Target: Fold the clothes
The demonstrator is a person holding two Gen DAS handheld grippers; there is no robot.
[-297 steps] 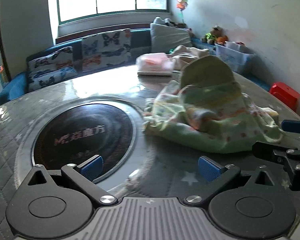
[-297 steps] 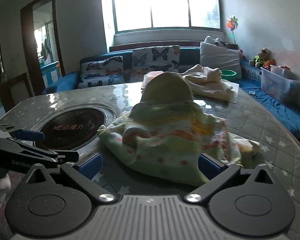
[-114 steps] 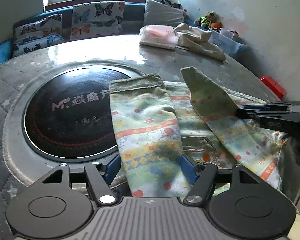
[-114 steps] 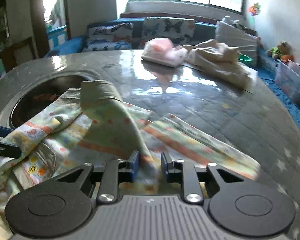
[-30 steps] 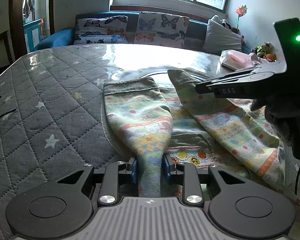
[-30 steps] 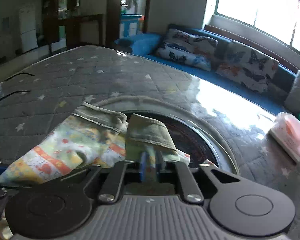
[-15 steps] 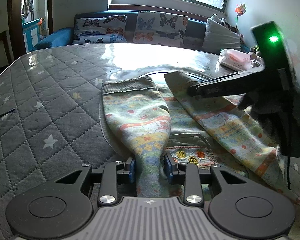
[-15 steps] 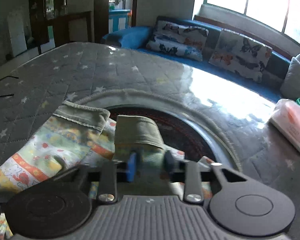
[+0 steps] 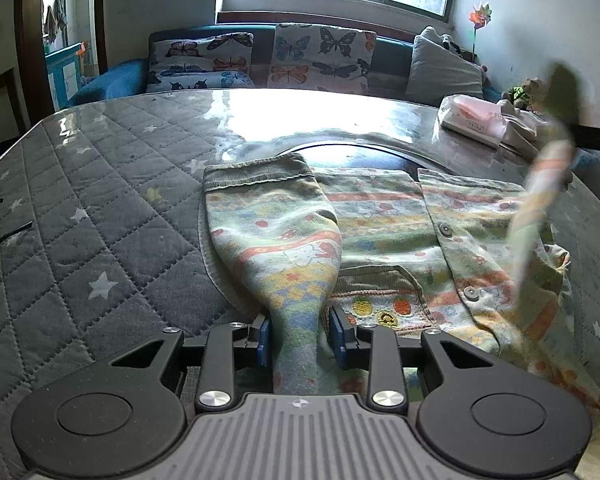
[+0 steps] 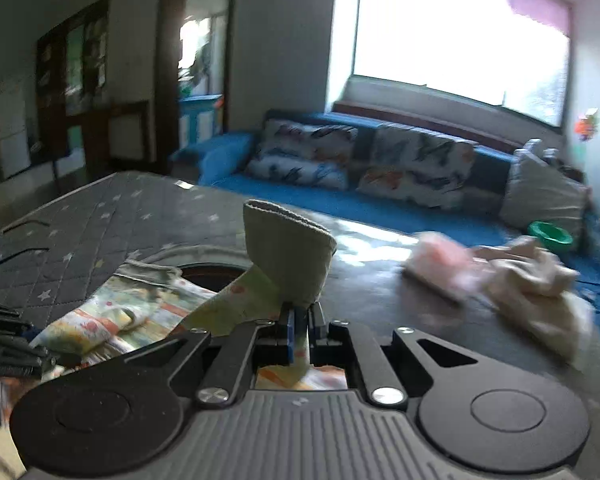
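A small green patterned baby jacket [image 9: 384,232] lies spread on the quilted table [image 9: 100,208]. Its left sleeve [image 9: 276,224] lies flat across the body, cuff pointing away. My left gripper [image 9: 300,332] sits around the base of that sleeve, its blue pads [image 9: 263,336] slightly apart from the cloth. My right gripper [image 10: 302,328] is shut on the right sleeve [image 10: 288,264] and holds it up in the air, cuff standing above the jaws. In the left wrist view that raised sleeve [image 9: 540,208] is blurred at the right. The left gripper [image 10: 8,348] shows at the right wrist view's left edge.
A dark round inset plate [image 9: 364,152] lies under the jacket's far edge. A pink packet [image 9: 472,118] and a beige cloth heap [image 10: 536,280] sit at the table's far right. A sofa with butterfly cushions [image 9: 260,60] runs behind the table.
My right gripper has lifted the right sleeve off the table and swung it up and right. My left gripper's pads have eased apart on the left sleeve.
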